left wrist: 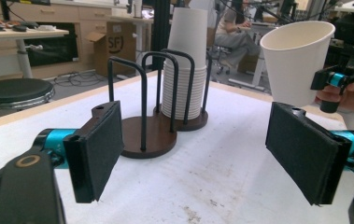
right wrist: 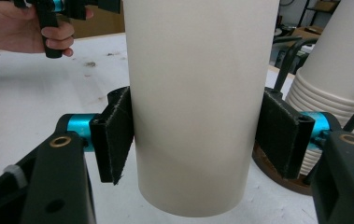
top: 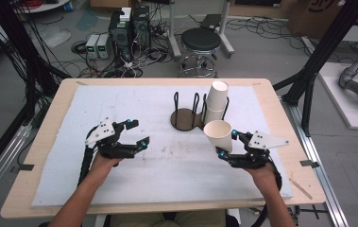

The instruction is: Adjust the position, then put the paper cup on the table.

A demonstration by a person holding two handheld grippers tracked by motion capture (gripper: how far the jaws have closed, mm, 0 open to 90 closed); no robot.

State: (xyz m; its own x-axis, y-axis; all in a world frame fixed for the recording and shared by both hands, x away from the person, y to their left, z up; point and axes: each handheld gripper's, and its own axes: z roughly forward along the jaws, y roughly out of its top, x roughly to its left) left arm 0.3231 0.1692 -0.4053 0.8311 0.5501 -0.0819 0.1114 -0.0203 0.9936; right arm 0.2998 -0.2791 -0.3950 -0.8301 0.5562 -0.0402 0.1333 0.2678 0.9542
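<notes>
R fingers: nearest the lens in right gripper view; pads sit on both sides of a single paper cup, low on its wall. Left pad looks pressed on; right pad at the wall, contact not 100% sure. Reads as a light grip, moderately spread.
Cup: upright, mouth up, base clear of the counter, held in the air at the right of the high view. Long axis near vertical, tilted a bit.
Cup holder: dark wire rack w/ two round bases, mid-counter. Near base empty, far base carries the cup stack.
Key relation: held cup is just beside the stack, toward the person & slightly left of it in the high view, apart from it. Empty base lies left of the cup, close by.
L fingers: wide open, nothing between them, hovering over bare counter on the left side. Pointed toward the rack.
L hand: well apart from the cup; R hand far nearer, already has it.
Next move (guess): R hand likely carries the cup, axis kept upright, either to the empty base or down onto the counter; can't tell which.
Risk: light grip low on the cup, could tip or slip.
</notes>
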